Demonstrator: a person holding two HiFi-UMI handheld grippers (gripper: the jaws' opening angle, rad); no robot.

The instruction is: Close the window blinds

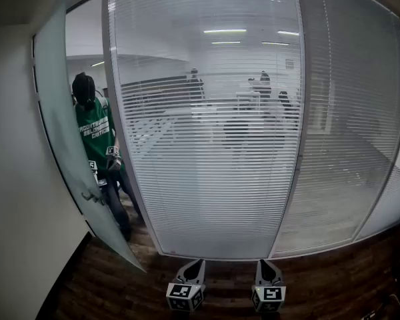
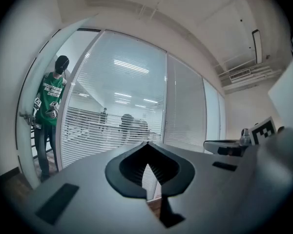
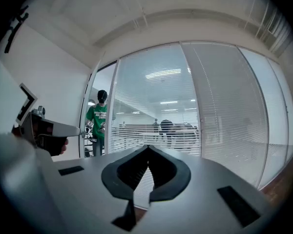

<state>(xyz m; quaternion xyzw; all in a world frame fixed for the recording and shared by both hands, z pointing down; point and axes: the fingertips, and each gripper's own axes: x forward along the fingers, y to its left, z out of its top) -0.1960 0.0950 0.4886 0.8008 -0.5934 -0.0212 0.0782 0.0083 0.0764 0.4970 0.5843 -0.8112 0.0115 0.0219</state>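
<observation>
White slatted blinds (image 1: 207,145) hang behind the middle glass pane, tilted so that the office behind shows through. On the pane to the right the blinds (image 1: 347,145) look denser. My left gripper (image 1: 199,261) and right gripper (image 1: 261,261) sit low at the bottom edge, side by side, pointing level at the foot of the glass and apart from it. Each is shut with nothing between its jaws. The left gripper view has its closed tips (image 2: 147,143) before the blinds (image 2: 117,96). In the right gripper view the tips (image 3: 148,146) also meet in front of the blinds (image 3: 156,106).
A frosted glass door (image 1: 67,145) stands open at the left. A person in a green shirt (image 1: 97,139) stands in the doorway holding grippers. A white wall (image 1: 13,179) runs along the left. Dark wood floor (image 1: 120,285) lies under me.
</observation>
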